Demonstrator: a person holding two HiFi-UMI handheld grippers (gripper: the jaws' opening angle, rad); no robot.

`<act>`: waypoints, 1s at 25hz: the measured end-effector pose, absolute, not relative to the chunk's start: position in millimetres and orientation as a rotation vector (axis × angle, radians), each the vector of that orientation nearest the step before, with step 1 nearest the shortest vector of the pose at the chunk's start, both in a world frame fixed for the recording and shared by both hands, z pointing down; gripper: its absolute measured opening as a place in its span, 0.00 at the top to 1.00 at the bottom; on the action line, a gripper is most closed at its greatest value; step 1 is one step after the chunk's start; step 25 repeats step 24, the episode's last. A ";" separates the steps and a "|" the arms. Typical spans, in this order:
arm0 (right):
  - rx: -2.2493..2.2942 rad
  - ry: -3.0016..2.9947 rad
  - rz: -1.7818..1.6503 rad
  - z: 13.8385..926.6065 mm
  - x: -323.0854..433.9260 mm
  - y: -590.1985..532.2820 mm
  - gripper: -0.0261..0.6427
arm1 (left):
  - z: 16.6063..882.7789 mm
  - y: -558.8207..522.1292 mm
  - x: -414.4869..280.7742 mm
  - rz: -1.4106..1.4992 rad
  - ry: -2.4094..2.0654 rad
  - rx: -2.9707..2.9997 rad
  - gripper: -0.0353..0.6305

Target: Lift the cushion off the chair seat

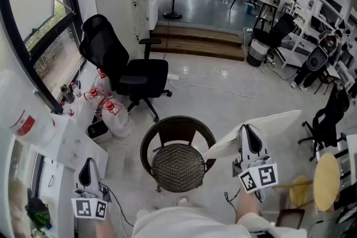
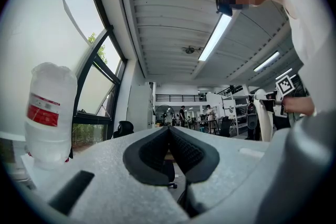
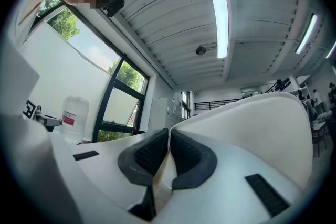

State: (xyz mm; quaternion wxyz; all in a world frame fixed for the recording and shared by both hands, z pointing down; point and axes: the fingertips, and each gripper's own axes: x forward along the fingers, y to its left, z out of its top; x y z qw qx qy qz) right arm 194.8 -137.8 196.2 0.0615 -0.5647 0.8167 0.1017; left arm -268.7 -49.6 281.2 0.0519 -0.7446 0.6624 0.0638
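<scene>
A white cushion (image 1: 262, 122) hangs in the air to the right of the round wicker chair (image 1: 178, 167), clear of its bare woven seat. My right gripper (image 1: 249, 130) is shut on the cushion's near edge. In the right gripper view the cushion (image 3: 262, 123) bulges up on the right, and a fold of it is pinched between the pads of that gripper (image 3: 169, 150). My left gripper (image 1: 87, 164) is low at the left of the chair, away from it. Its pads meet in the left gripper view (image 2: 169, 147) with nothing between them.
A black office chair (image 1: 125, 72) stands behind the wicker chair, with water jugs (image 1: 114, 114) beside it along the window wall. A large plastic bottle (image 1: 28, 120) sits at the left. A yellow round stool (image 1: 326, 181) and another black chair (image 1: 329, 120) are at the right. Cables lie on the floor.
</scene>
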 end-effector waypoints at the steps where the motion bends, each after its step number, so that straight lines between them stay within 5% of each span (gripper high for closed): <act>1: -1.709 2.471 0.308 196.2 195.3 -137.0 0.93 | 281.5 -49.5 -267.7 0.193 2.014 -2.268 0.92; 25: -1.702 2.488 0.314 203.2 192.1 -125.6 0.93 | 284.3 -40.3 -261.9 0.182 2.000 -2.283 0.92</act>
